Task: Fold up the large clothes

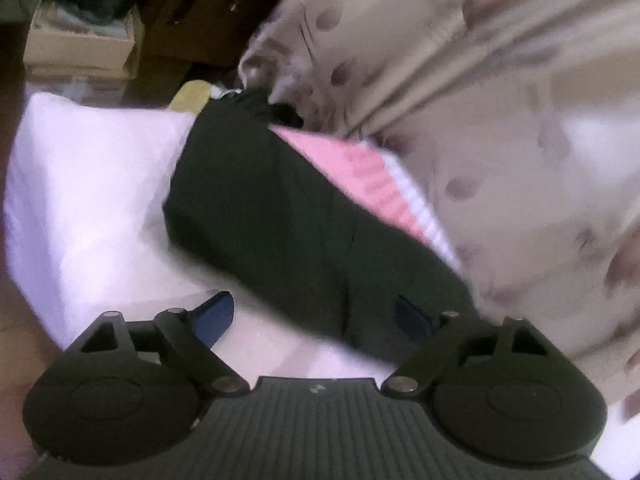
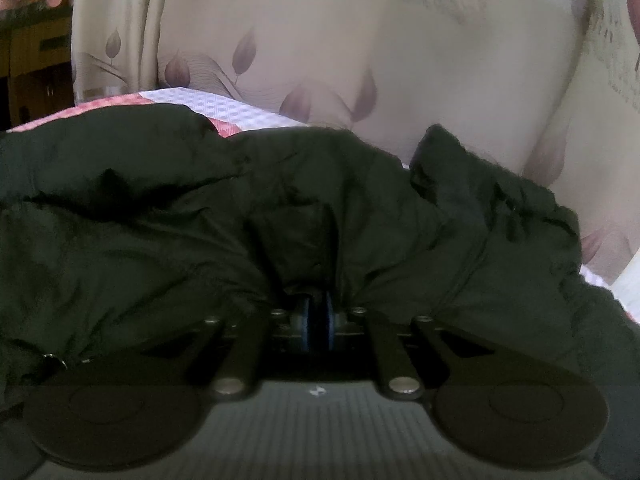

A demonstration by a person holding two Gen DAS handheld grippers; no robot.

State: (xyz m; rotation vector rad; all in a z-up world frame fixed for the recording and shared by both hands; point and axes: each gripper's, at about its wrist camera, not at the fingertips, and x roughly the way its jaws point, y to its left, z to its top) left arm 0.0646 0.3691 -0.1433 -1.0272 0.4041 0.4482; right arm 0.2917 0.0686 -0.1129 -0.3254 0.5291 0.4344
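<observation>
Left wrist view: left hand-held gripper (image 1: 316, 316) jaws wide apart, nothing between them, blue pads (image 1: 214, 314) clear of cloth. Frame is blurred. Ahead of it the dark green jacket (image 1: 280, 220) lies as a long, narrow, already doubled-over bundle across a white sheet (image 1: 92, 184), a pink-and-white checked cloth (image 1: 360, 176) under its far edge. Beige curtain (image 1: 500, 100) with purple leaf print hangs on the right; cardboard boxes (image 1: 80, 44) far left in the background.

Right wrist view: right hand-held gripper (image 2: 318, 316) nearly closed, pads pinching a fold of the same jacket (image 2: 160, 200), which bunches up around the fingertips. Fabric looks thin, matte, puffy-crinkled, likely padded nylon; a seam runs down the right side, a small metal piece shows bottom left, maybe a zip pull.

Progress, judged: mid-fold. The lengthwise fold looks done; the bundle is lumpy, edges uneven. Probably left: a cross fold, then flattening.
</observation>
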